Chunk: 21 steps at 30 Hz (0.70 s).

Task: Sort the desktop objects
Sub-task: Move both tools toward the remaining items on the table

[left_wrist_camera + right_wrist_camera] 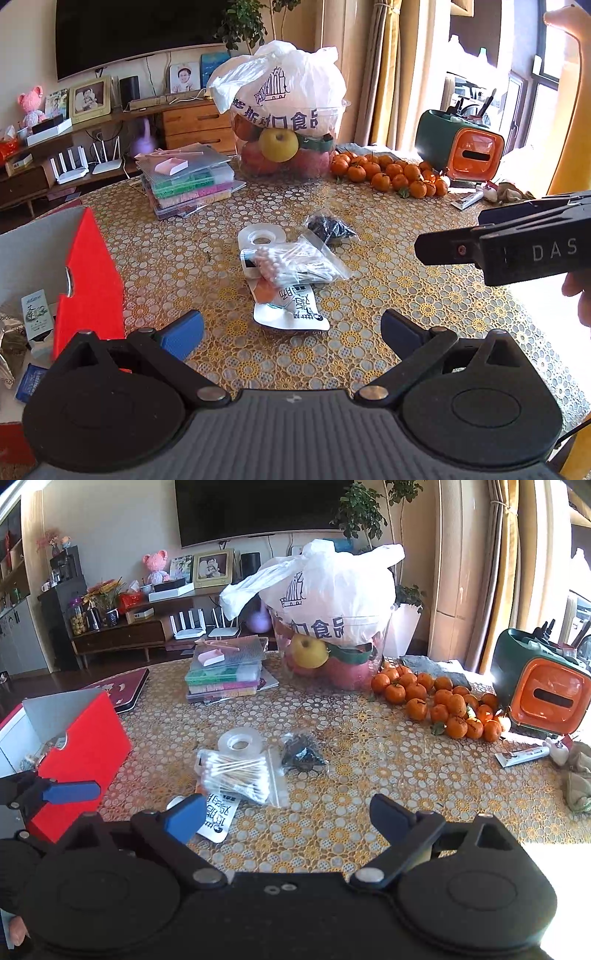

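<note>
Fingers of left gripper [291,334] and right gripper [288,818] spread wide, empty, above tabletop [388,266]. Ahead between them: cotton-swab bag [295,262] atop tape roll [260,236] and printed packet [295,310]. Red box [88,280] left of fingers.

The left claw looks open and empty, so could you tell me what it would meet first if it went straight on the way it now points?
Most likely the white printed packet, which lies nearest between the open left claw fingers, with the bag of cotton swabs just beyond. Depth is uncertain: if the claw passes above the table, it might clear both.
</note>
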Each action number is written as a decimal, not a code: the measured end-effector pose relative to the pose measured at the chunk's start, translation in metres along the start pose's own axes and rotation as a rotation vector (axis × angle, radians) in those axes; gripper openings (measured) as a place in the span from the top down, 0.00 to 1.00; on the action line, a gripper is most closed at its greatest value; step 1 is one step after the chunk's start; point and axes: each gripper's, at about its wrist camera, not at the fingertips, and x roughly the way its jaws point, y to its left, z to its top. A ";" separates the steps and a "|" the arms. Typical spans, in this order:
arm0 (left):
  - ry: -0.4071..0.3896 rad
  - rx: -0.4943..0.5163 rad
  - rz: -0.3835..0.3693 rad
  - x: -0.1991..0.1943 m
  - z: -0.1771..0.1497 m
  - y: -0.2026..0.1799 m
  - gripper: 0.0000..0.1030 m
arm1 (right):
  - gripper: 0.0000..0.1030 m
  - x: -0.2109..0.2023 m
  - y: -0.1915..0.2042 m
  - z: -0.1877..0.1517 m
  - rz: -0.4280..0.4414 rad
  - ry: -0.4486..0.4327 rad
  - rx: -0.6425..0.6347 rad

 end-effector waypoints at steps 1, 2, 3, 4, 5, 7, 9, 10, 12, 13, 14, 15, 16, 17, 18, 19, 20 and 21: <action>0.003 0.003 0.003 0.006 0.001 -0.001 0.01 | 0.08 0.006 -0.003 0.002 0.000 0.004 0.004; 0.006 0.007 0.007 0.013 0.001 -0.002 0.01 | 0.08 0.012 -0.006 0.003 0.001 0.009 0.009; 0.010 0.013 0.013 0.019 0.001 -0.003 0.01 | 0.09 0.018 -0.009 0.005 0.003 0.015 0.013; 0.014 0.020 0.019 0.025 0.002 -0.004 0.01 | 0.09 0.023 -0.012 0.006 0.006 0.020 0.018; 0.016 0.026 0.023 0.030 0.002 -0.004 0.01 | 0.09 0.029 -0.015 0.008 0.009 0.024 0.020; 0.021 0.030 0.031 0.041 0.002 -0.004 0.01 | 0.09 0.041 -0.019 0.011 0.009 0.031 0.022; 0.036 0.019 0.033 0.052 0.002 -0.003 0.01 | 0.09 0.054 -0.024 0.014 0.010 0.039 0.030; 0.040 0.010 0.031 0.057 0.003 -0.002 0.01 | 0.09 0.061 -0.026 0.016 0.013 0.045 0.033; 0.045 -0.001 0.032 0.066 0.003 -0.001 0.01 | 0.10 0.074 -0.028 0.020 0.011 0.053 0.033; 0.047 -0.005 0.031 0.070 0.004 -0.001 0.01 | 0.10 0.080 -0.029 0.021 0.011 0.057 0.031; 0.048 -0.007 0.030 0.073 0.004 0.000 0.01 | 0.10 0.085 -0.029 0.024 0.012 0.059 0.028; 0.050 -0.010 0.031 0.077 0.004 0.000 0.01 | 0.13 0.091 -0.029 0.026 0.012 0.061 0.026; 0.051 -0.014 0.033 0.080 0.005 0.001 0.01 | 0.15 0.097 -0.029 0.028 0.015 0.064 0.025; 0.052 -0.019 0.036 0.083 0.005 0.002 0.01 | 0.15 0.103 -0.030 0.031 0.018 0.066 0.028; 0.054 -0.026 0.035 0.086 0.004 0.003 0.01 | 0.15 0.109 -0.030 0.033 0.019 0.068 0.033; 0.056 -0.032 0.032 0.088 0.004 0.004 0.01 | 0.16 0.115 -0.031 0.035 0.017 0.072 0.037; 0.057 -0.036 0.034 0.091 0.003 0.005 0.01 | 0.17 0.121 -0.031 0.036 0.015 0.077 0.039; 0.057 -0.034 0.038 0.093 0.003 0.005 0.01 | 0.17 0.126 -0.031 0.038 0.013 0.082 0.039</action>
